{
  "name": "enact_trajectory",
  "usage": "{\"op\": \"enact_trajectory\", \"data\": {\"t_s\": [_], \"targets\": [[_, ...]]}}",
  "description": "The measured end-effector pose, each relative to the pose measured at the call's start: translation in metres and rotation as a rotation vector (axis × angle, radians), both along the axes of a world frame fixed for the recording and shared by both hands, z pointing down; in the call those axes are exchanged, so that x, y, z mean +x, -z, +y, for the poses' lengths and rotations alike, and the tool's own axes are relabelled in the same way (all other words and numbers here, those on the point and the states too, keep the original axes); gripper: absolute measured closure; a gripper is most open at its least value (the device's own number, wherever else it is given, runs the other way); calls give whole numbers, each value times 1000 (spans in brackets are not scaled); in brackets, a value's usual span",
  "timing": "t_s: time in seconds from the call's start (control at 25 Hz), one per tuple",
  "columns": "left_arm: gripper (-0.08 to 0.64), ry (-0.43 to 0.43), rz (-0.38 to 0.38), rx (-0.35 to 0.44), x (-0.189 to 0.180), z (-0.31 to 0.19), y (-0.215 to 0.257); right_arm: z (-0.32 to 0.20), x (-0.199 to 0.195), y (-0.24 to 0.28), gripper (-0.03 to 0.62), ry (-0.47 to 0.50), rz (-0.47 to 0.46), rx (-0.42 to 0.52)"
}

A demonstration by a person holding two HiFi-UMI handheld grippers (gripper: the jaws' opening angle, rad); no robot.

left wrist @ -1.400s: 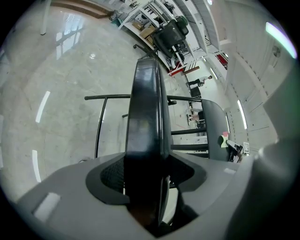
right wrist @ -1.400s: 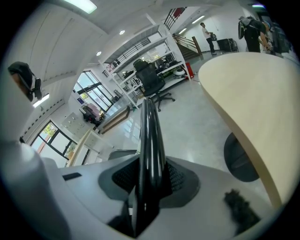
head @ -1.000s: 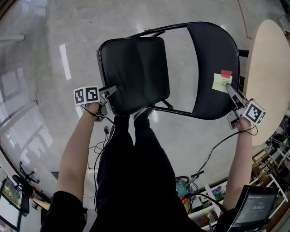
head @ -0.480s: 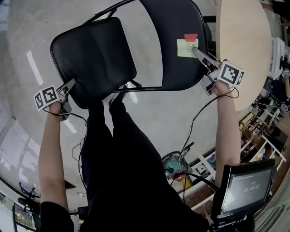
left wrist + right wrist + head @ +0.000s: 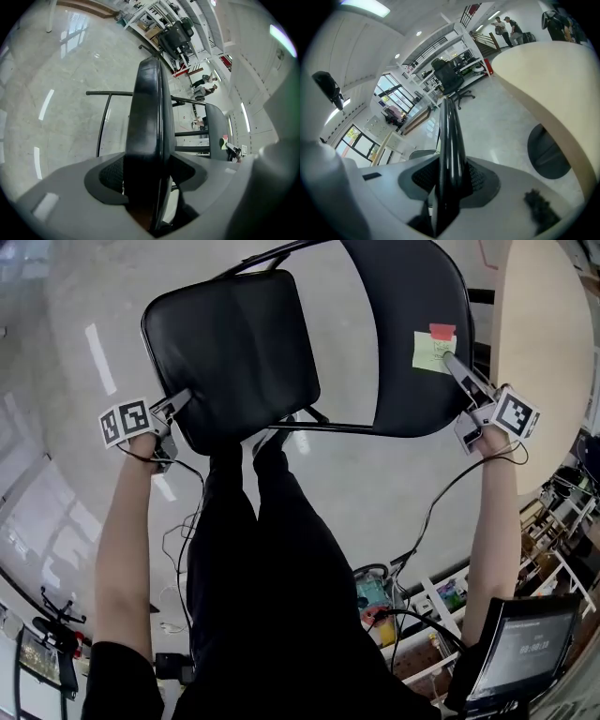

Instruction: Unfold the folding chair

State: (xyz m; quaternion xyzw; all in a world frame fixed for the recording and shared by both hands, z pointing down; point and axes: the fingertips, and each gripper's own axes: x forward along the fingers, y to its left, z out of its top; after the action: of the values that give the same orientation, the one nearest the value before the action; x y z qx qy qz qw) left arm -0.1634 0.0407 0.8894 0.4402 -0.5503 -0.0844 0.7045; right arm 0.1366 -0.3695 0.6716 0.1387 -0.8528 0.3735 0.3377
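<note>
In the head view a black folding chair stands in front of my legs, its padded seat (image 5: 234, 352) on the left and its backrest (image 5: 398, 334) on the right. A green sticky note (image 5: 433, 351) with a red tab is stuck on the backrest. My left gripper (image 5: 178, 401) is shut on the seat's near corner; in the left gripper view the seat edge (image 5: 149, 117) fills the gap between the pads of that gripper (image 5: 147, 176). My right gripper (image 5: 455, 367) is shut on the backrest edge beside the note. In the right gripper view the thin backrest (image 5: 449, 136) is pinched between that gripper's (image 5: 447, 180) pads.
A round beige table (image 5: 544, 343) stands just right of the backrest, close to my right hand. Cables (image 5: 187, 540) lie on the polished floor by my legs (image 5: 253, 549). A monitor (image 5: 520, 657) and cluttered shelves are at the lower right. An office chair (image 5: 176, 35) stands far off.
The head view has swung, so the chair and grippers sit elsewhere in the picture. Both grips look unchanged, and seat and backrest stand apart as before.
</note>
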Motion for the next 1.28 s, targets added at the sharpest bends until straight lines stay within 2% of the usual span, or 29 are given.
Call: {"op": "enact_trajectory", "data": {"t_s": [1.0,1.16,1.28], "targets": [[268,8,12,11,-3,5,-13,-10,13,-17,473,-1,-57,-45],[251,65,-3,-59,-3,12,-17,-5,10,-15,474,-1,-61,-59],[241,71,-75,-132,-8,14,-17,-3,4,-10,474,1,-71,-59]]}}
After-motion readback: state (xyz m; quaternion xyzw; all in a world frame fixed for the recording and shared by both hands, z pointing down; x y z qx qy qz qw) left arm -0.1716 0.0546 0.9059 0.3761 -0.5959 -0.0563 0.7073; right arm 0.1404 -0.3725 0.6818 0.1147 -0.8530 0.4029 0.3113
